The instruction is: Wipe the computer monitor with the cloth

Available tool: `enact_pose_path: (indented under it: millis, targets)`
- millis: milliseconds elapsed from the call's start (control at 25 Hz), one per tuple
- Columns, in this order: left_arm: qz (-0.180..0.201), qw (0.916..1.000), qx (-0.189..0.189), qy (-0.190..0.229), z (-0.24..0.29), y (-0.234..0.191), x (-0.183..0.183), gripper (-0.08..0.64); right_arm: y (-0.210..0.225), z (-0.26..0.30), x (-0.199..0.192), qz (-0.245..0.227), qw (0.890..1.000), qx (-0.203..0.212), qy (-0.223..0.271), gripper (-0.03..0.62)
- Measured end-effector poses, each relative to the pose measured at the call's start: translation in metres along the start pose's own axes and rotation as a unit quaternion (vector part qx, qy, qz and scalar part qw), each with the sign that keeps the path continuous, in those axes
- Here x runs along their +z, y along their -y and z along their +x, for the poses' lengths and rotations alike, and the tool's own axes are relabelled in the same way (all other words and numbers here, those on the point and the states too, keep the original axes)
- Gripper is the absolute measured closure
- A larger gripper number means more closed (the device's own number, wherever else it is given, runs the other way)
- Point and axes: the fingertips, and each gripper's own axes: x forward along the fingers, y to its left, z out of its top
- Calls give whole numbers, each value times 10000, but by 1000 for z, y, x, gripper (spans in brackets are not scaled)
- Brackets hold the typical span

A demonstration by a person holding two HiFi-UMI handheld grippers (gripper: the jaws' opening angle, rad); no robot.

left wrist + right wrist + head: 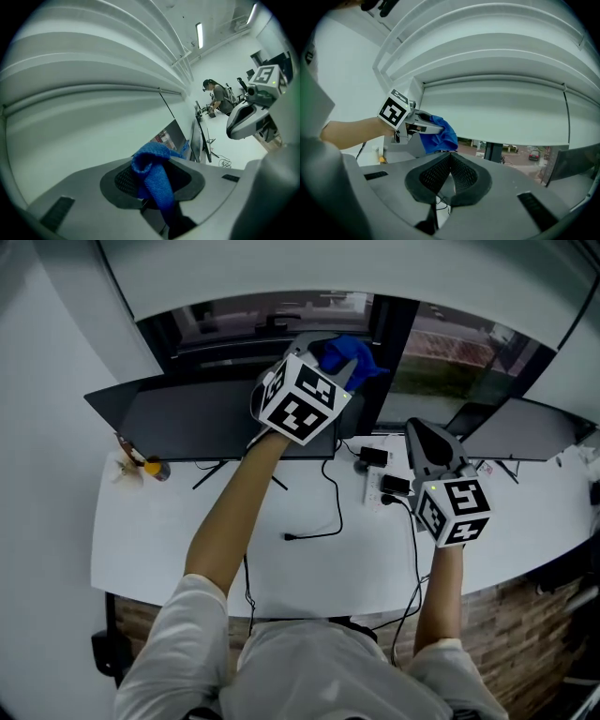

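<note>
Fronting a window (pixel 441 357), white desk (pixel 187 540) holds monitors (pixel 197 418).

Two monitors, left monitor (pixel 211 418) and right monitor (pixel 530 432); one blue cloth (pixel 352 352); two grippers, left gripper (pixel 330 367) and right gripper (pixel 421 435); one white desk (pixel 187 540); one power strip (pixel 380 487).

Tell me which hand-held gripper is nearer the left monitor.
Left. The left hand-held gripper holds the cloth at the monitor's top right corner; the right hand-held gripper hangs off to its right, above the power strip.
</note>
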Motion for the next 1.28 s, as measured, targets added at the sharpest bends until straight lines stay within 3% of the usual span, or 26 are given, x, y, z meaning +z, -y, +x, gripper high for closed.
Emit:
enact_pose_path:
  millis: [240,440,920,1280]
  targets:
    - [283,9991,70,-322,-20,-8,-16,414,-19,10,6,-32,9997,247,67,577]
    - [195,9974,397,-565,-50,-35,-41,414,-43,24,15,-79,9987,474,148,577]
    - [-97,9839,1427,-1076,-152,-132,-122,414,-132,61,43,-191,9940,1042,275,577]
    - [-96,9728,1894,-1330,-237,-219,-191,413,-227,109,61,-251,9914,1250,298,577]
